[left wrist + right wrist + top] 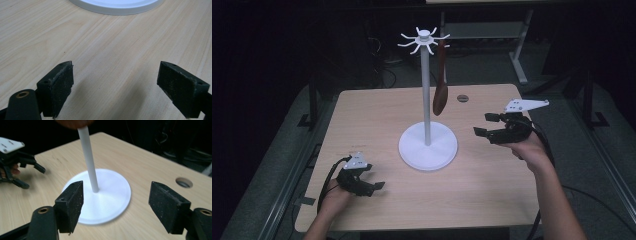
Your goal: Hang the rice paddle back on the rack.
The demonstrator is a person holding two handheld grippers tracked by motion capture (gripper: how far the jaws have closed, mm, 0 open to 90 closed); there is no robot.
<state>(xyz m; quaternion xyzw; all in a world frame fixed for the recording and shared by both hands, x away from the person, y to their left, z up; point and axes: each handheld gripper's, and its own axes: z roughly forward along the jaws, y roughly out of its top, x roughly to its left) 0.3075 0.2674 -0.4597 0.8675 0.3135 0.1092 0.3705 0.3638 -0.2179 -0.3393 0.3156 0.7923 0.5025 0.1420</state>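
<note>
- A white stand (428, 145) sits near the middle of the wooden table (492, 190): a round flat base, a thin upright pole, and a ring of short hooks at the top.
- A brown wooden spoon (441, 95) hangs from one of the hooks on the right side of the stand, bowl end down, just beside the pole and clear of the base.
- The right gripper (487, 125) is held in the air to the right of the stand, near the base but not touching it, pointing toward the pole. Its jaws are spread wide with nothing between them.
- In the right gripper view the stand's pole (88, 157) rises between the two spread jaws, farther off, and the round base (105, 197) lies on the table below them.
- The left gripper (374, 182) is low over the table in front of the stand and to its left, well apart from the spoon. Its jaws are also wide apart and hold nothing.
- In the left gripper view bare wood lies between the jaws, and the edge of the stand's base (117, 6) shows at the top.
- A small round hole (462, 98) is set in the table behind the stand and to its right.
</note>
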